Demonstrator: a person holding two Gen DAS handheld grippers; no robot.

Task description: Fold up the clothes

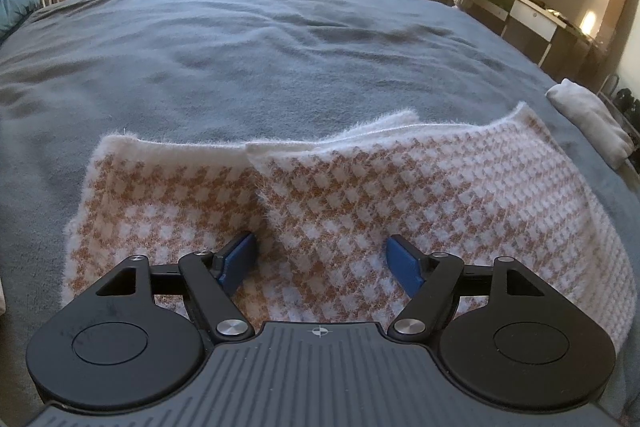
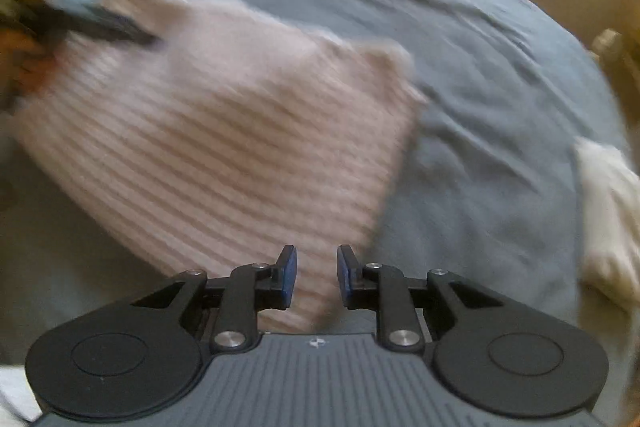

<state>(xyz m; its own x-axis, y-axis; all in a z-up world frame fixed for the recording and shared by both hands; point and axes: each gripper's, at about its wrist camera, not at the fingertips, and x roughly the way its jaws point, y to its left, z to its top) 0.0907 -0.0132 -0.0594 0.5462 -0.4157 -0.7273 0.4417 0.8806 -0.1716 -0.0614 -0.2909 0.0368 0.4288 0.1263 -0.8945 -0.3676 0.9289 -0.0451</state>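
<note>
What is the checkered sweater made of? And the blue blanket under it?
The sweater looks like fuzzy knit wool or acrylic: fine hairs stand up along its edges. The blanket looks like soft matte fleece, with a short nap and gentle wrinkles. I can't be sure of either fibre.

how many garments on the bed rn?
2. A checked orange-and-white knit lies folded under the open jaws of the left gripper. A folded white piece sits at the right edge of the bed. Others may lie outside the views.
</note>
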